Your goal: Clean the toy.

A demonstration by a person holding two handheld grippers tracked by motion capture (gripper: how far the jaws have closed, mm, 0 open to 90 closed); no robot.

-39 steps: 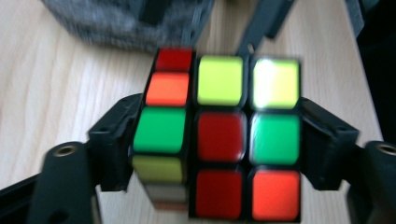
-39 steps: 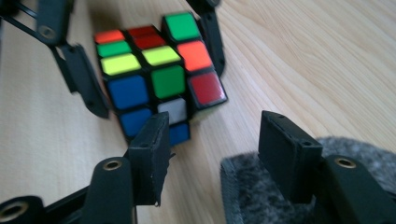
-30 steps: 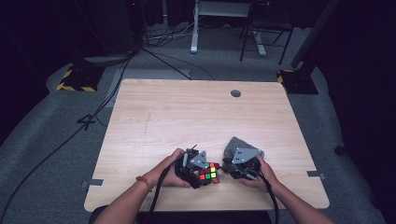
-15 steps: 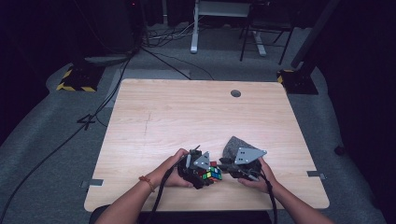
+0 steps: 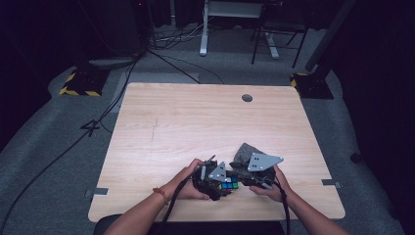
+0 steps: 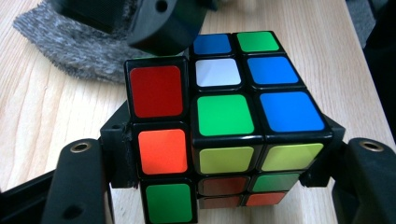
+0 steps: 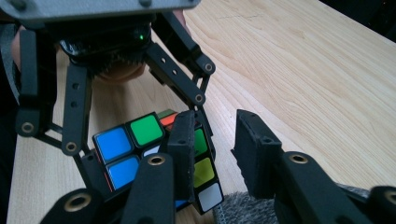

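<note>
Rubik's cube (image 6: 224, 126) clamped by left gripper (image 5: 215, 178), underside hidden, right gripper (image 7: 212, 154) jaws parted, just opening

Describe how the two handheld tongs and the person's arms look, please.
Both tongs, left and right, are black linkage frames with brass-coloured rivets, each topped by a grey triangular plate and trailing a black cable. Forearms are bare; a reddish bracelet circles the left wrist.

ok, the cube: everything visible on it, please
The puzzle cube is a black-framed three-by-three with glossy stickers, scrambled: blue, green, white, red, orange and yellow-green squares show. One side layer sits twisted out of line with the rest. It is clamped between the left gripper jaws, near the table's front edge. The right gripper has one jaw against a cube face, the other clear of it. A grey felt cloth lies beside it.
</note>
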